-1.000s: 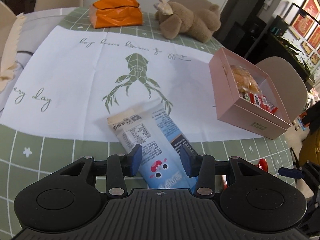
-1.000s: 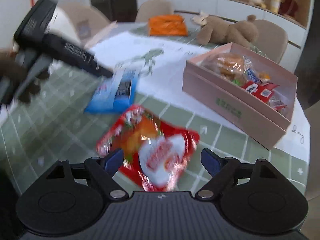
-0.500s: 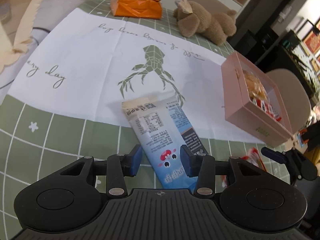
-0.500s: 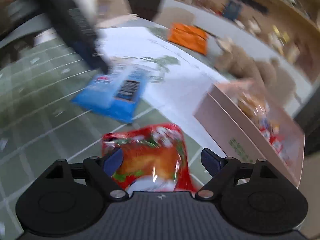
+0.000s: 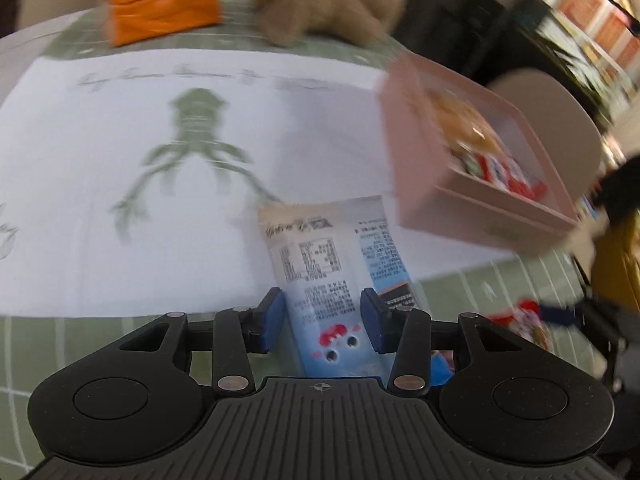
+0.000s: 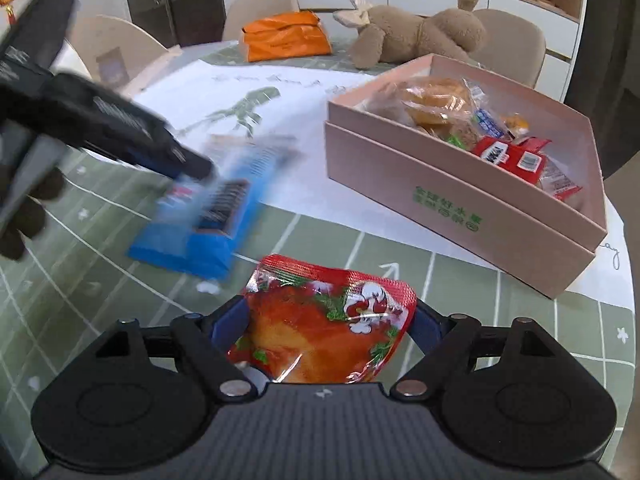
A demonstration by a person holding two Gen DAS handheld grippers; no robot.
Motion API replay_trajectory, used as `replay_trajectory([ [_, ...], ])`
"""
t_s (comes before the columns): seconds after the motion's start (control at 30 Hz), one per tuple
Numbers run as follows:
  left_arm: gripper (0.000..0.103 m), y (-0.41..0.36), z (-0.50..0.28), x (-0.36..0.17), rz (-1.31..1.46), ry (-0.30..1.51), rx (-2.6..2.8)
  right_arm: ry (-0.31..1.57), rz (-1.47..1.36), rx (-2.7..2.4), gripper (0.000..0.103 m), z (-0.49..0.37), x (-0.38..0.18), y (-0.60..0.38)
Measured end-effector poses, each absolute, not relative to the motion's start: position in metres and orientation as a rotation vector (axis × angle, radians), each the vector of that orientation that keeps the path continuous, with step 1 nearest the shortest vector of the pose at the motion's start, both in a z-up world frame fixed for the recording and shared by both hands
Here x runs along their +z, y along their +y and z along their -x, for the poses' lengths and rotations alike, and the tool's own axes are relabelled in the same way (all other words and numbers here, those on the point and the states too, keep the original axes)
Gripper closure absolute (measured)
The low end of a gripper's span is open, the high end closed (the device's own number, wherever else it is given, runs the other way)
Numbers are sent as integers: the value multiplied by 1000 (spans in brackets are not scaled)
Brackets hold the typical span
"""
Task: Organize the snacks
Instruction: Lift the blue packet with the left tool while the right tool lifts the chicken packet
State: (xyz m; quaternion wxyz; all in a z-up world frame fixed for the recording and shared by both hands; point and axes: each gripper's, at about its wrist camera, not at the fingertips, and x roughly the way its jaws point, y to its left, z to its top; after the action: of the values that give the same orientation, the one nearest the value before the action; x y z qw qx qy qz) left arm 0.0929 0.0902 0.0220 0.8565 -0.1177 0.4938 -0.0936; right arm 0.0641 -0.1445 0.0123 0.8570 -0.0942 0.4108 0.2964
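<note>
left gripper (image 5: 322, 314): jaws clamp blue packet (image 5: 340, 272), now lifted, heading to pink box (image 6: 460, 200) | right gripper (image 6: 326, 328): jaws just closed around red packet (image 6: 324, 328)

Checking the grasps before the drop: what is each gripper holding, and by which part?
Left gripper pinches the blue snack packet near its lower end. Right gripper clamps the red snack packet across its sides.

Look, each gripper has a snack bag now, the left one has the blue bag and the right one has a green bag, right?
Almost. The left gripper does have the blue bag, but the bag between the right gripper's fingers is red, not green. The right wrist view shows it clearly.
</note>
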Motion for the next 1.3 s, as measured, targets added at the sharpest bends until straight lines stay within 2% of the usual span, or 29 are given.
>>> replay_trajectory([
  [0.03, 48, 86, -93, 22, 244, 1043, -211, 839, 186, 623, 19, -62, 17, -145],
  [0.13, 47, 85, -94, 21, 252, 1048, -206, 782, 176, 583, 29, -64, 25, -140],
  [0.17, 47, 87, -95, 21, 278, 1050, -210, 780, 174, 560, 38, -69, 25, -137],
  [0.2, 47, 90, -95, 20, 310, 1052, -215, 788, 171, 543, 51, -76, 24, -133],
  [0.27, 47, 93, -96, 18, 361, 1057, -224, 840, 128, 543, 59, -91, 18, -129],
  [0.37, 47, 97, -97, 17, 415, 1059, -226, 871, 91, 562, 62, -103, 11, -121],
  [0.53, 47, 107, -87, 32, 526, 1010, -263, 880, 112, 603, 73, -99, 11, -117],
  [0.7, 48, 118, -84, 41, 689, 940, -390, 879, 74, 628, 73, -94, 16, -130],
  [0.73, 54, 120, -84, 42, 732, 925, -428, 877, 74, 631, 73, -93, 16, -132],
  [0.8, 59, 116, -87, 41, 780, 926, -467, 875, 73, 635, 73, -91, 17, -134],
  [1.03, 60, 82, -107, 26, 581, 1005, -336, 865, 105, 679, 73, -80, 17, -127],
  [1.07, 62, 80, -108, 25, 564, 1008, -329, 861, 111, 684, 73, -78, 17, -126],
  [1.13, 84, 76, -111, 21, 519, 1028, -314, 852, 126, 690, 72, -74, 18, -125],
  [1.17, 84, 75, -111, 18, 507, 1046, -309, 845, 132, 692, 67, -71, 21, -126],
  [1.27, 84, 79, -107, 11, 545, 1070, -313, 817, 134, 666, 39, -62, 32, -135],
  [1.3, 84, 80, -103, 11, 556, 1073, -314, 804, 132, 652, 35, -59, 37, -140],
])
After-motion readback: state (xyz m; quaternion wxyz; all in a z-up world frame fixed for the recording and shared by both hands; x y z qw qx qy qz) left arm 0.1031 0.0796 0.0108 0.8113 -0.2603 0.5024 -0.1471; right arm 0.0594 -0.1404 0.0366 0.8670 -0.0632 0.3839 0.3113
